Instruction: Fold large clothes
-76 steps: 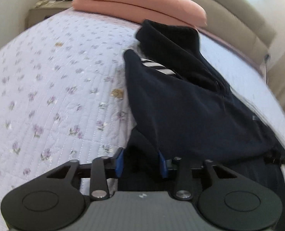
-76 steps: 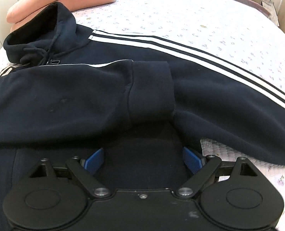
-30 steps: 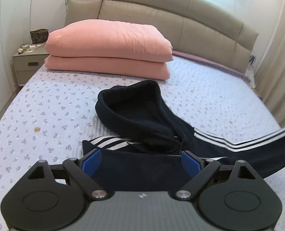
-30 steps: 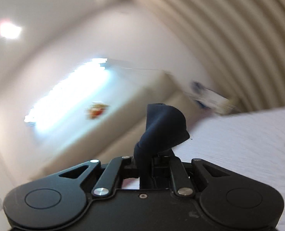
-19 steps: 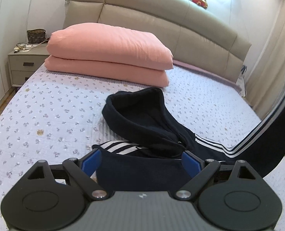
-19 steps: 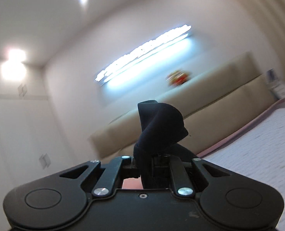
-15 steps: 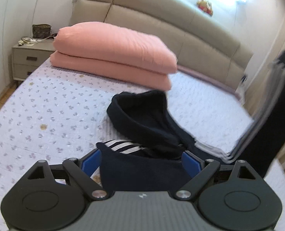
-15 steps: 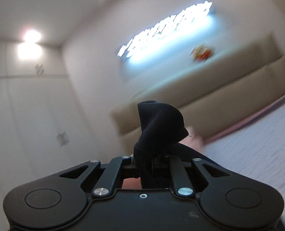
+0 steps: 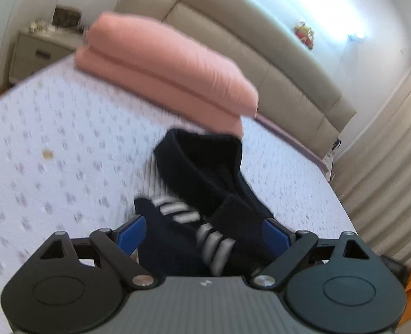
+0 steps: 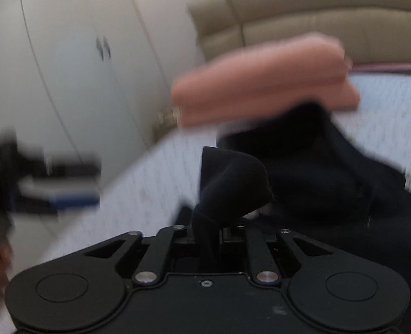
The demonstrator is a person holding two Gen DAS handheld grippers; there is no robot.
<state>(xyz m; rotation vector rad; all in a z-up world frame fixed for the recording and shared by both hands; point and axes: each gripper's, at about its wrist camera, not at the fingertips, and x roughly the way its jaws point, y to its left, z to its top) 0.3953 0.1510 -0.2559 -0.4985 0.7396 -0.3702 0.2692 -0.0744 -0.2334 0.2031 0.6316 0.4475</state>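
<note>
A dark navy hoodie point(image 9: 205, 178) with white stripes lies on the floral bedspread point(image 9: 52, 144), hood toward the pillows. My left gripper point(image 9: 202, 231) is open and empty, its blue fingertips point(image 9: 130, 229) spread just above the striped sleeve. My right gripper point(image 10: 219, 231) is shut on a bunched fold of the hoodie sleeve point(image 10: 230, 181), held over the garment's body point(image 10: 330, 183). Both views are blurred by motion.
Two stacked pink pillows point(image 9: 163, 64) lie at the head of the bed against a beige padded headboard point(image 9: 261, 39). A nightstand point(image 9: 38, 44) stands at the left. White wardrobe doors point(image 10: 80, 69) are beside the bed. Curtains point(image 9: 386, 172) hang at the right.
My right gripper, still shut on the sleeve, swung down from facing the wall to over the hoodie. The raised striped sleeve left the left view's right edge; the left gripper tilted and stayed open.
</note>
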